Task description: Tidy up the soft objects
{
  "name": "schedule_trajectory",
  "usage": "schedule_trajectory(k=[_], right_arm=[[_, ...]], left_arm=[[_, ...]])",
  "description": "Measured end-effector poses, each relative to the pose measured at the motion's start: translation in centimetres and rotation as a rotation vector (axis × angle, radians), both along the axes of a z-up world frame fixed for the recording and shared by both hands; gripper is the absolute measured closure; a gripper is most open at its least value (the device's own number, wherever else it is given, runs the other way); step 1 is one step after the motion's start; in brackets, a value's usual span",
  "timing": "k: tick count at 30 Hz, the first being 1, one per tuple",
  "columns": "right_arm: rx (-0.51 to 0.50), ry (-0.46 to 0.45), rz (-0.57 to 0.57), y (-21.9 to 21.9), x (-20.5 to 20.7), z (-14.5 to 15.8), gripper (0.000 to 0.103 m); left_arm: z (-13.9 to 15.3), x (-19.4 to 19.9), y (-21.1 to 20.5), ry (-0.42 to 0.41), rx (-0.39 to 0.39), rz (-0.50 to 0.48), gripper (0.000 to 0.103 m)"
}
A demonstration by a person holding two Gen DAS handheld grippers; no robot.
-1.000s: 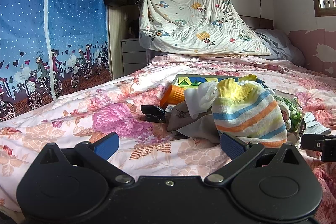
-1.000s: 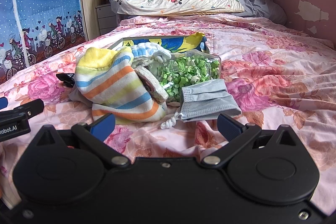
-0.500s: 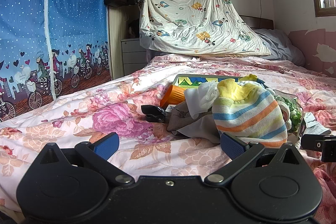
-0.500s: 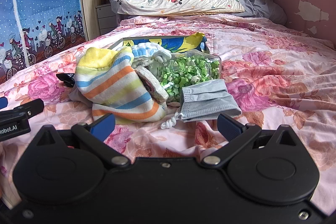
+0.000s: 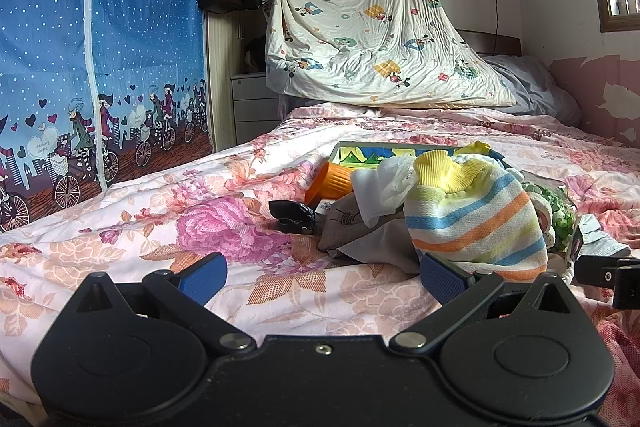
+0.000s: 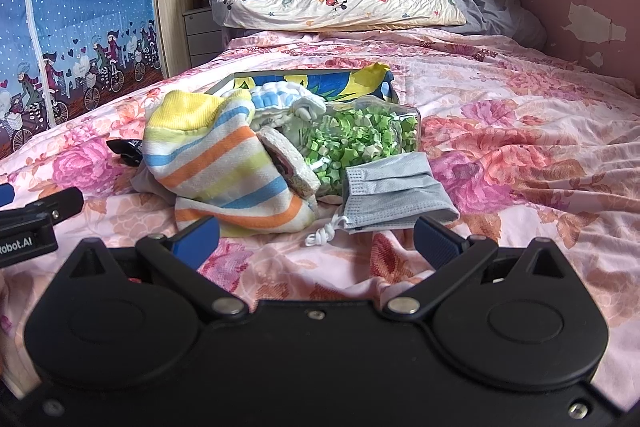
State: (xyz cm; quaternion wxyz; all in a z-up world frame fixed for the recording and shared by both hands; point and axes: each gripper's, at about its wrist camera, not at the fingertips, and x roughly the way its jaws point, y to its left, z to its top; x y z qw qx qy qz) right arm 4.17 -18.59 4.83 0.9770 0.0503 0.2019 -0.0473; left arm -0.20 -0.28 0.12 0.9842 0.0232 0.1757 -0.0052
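On a floral bedspread (image 6: 520, 131), a heap of odds and ends waits to be sorted as both tongs sit low at the foot of the bed, and nothing has shifted over the past second: the views match the earlier ones almost exactly, so the job appears not yet begun.

The left tongs (image 5: 322, 275) are spread wide and hold nothing, pointed at bare quilt just short of the pile. The right tongs (image 6: 316, 235) are equally wide and empty, their blue pads flanking the near edge of a grey face mask (image 6: 394, 193) whose white ear loop (image 6: 322, 233) trails toward them.

The soft goods lie bunched mid-bed: a striped knit sock (image 6: 224, 167) in yellow, orange and blue draped on top, a white cloth (image 5: 380, 187) and a grey-brown fabric piece (image 5: 352, 227) beneath it, and a blue-and-white ruffled item (image 6: 280, 97) behind. Mixed in are harder things: a clear jar of green paper stars (image 6: 360, 139) on its side, an orange cup (image 5: 330, 181), a black clip (image 5: 292, 217) and a colourful flat box (image 6: 320, 81) at the rear.

The stillness suggests a pause before the first pick; the mask, nearest the right tongs and lying free of the heap, looks the likeliest first candidate.
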Motion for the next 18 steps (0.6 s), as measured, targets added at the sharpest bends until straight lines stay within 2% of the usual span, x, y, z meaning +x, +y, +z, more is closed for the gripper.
schedule_trajectory(k=[5, 8, 15, 18], right_arm=[[-0.032, -0.020, -0.013, 0.0, -0.4, 0.6, 0.001], [-0.068, -0.001, 0.021, -0.2, 0.1, 0.8, 0.001], [-0.125, 0.058, 0.087, -1.8, 1.7, 1.8, 0.001], [-0.145, 0.081, 0.099, -2.9, 2.8, 2.4, 0.001]], left_arm=[[0.6, -0.1, 0.0, 0.004, -0.006, -0.008, 0.001], [1.6, -0.2, -0.3, 0.003, 0.000, -0.029, 0.001], [2.4, 2.7, -1.5, 0.012, 0.010, -0.172, 0.001], [2.5, 4.4, -3.0, 0.015, 0.041, -0.243, 0.002]])
